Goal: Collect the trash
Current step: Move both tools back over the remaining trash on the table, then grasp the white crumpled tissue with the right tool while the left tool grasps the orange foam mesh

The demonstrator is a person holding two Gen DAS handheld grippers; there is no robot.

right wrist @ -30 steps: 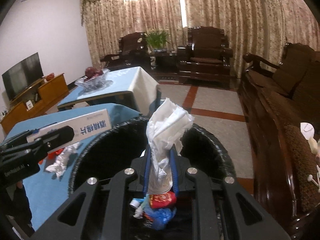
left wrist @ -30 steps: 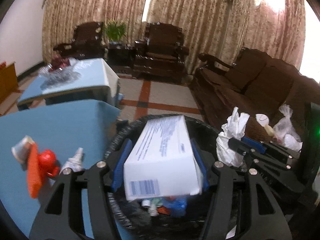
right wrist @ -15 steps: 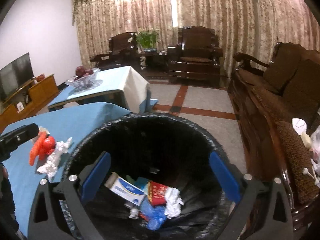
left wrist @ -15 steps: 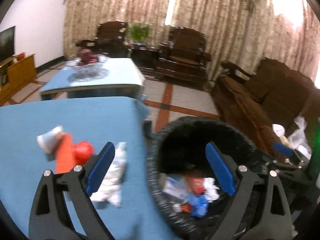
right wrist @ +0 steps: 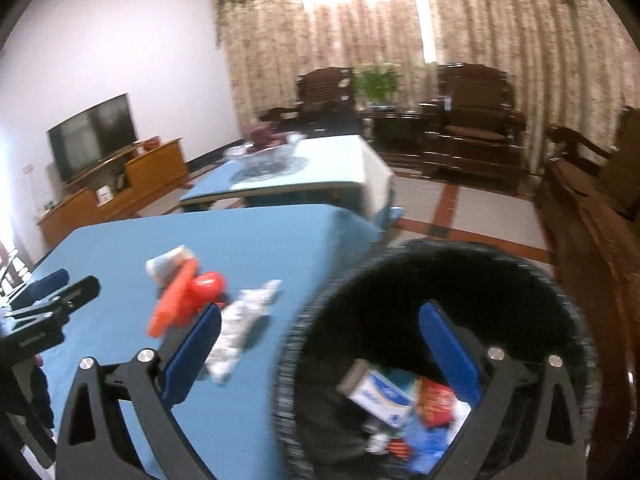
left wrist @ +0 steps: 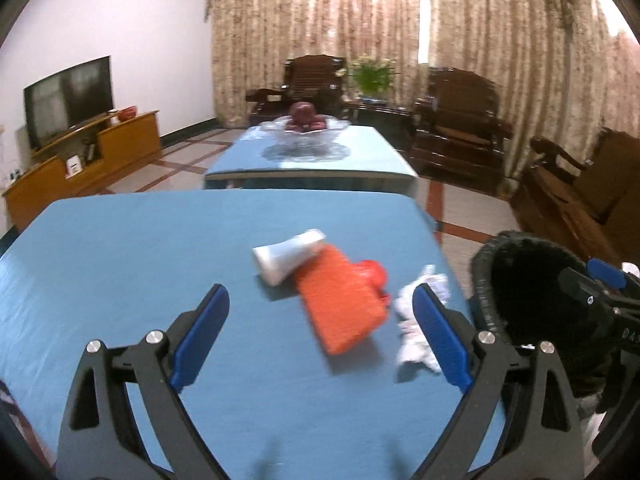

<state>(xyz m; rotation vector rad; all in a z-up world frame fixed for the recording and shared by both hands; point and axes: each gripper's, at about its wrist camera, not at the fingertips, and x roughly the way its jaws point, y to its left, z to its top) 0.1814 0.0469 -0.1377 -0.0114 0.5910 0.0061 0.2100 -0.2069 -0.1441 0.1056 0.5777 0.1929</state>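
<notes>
Motion blur smears the orange packet (left wrist: 340, 300) and the trash bin (right wrist: 440, 264), its contents unreadable.

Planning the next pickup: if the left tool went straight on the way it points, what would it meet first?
Probably the orange packet, lying between the left tool's open jaws on the blue table; depth is uncertain.

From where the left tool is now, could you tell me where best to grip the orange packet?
Probably across the orange packet at its near, free end, coming from above: it lies flat, and its far end abuts the white cup and red item.
</notes>
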